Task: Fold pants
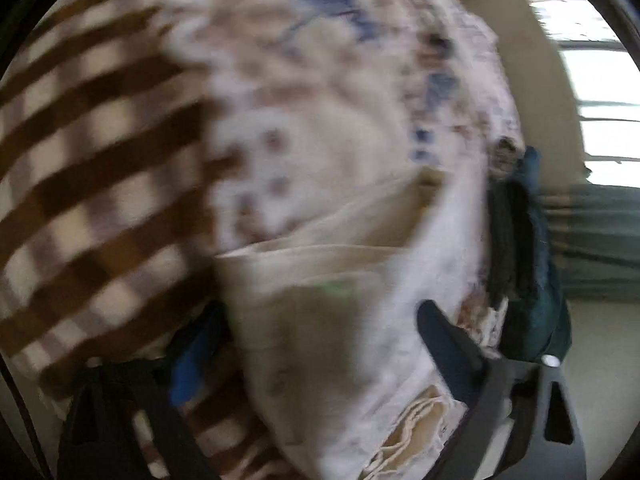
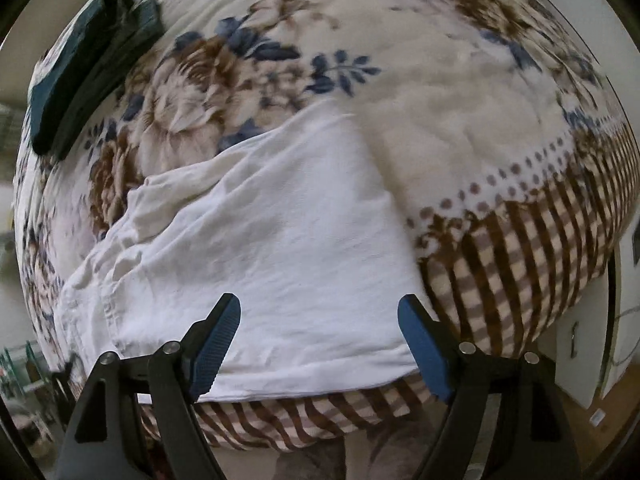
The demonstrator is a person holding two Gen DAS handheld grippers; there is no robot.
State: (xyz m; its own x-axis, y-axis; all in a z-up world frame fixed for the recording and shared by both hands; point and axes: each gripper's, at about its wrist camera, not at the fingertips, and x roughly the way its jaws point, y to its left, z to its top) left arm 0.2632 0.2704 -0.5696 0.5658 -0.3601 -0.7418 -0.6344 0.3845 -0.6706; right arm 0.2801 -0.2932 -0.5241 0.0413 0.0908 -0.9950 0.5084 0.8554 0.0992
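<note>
I've got the white cotton pants (image 2: 256,256) lying mostly flat on the floral-and-brown-check fleece blanket (image 2: 460,128) that covers the bed. In the right wrist view the waistband w/ button sits toward the left (image 2: 86,300), and the near edge of the cloth runs just ahead of my right gripper (image 2: 320,344). That gripper hangs over the near edge w/ its blue-padded fingers (image 2: 218,340) spread wide, holding nothing; whether the tips touch the cloth I can't tell.

The left wrist view is badly smeared. The left gripper (image 1: 312,344) has a bunched fold of white fabric (image 1: 332,320) filling the gap between its fingers, and one dark finger (image 1: 448,344) shows right of the cloth. Looks like a grip on the pants, but the blur means I can't tell for sure if it's clamped or just pushed in.

A stack of dark green folded garments (image 2: 88,68) sits at the far left of the blanket, well apart from the pants.

My read: early in the fold, prob. the first lengthwise one, leg over leg, w/ the left side lifting fabric. Next the right gripper needs to pinch the near edge so both ends travel together and the edges line up w/o dragging the blanket.
</note>
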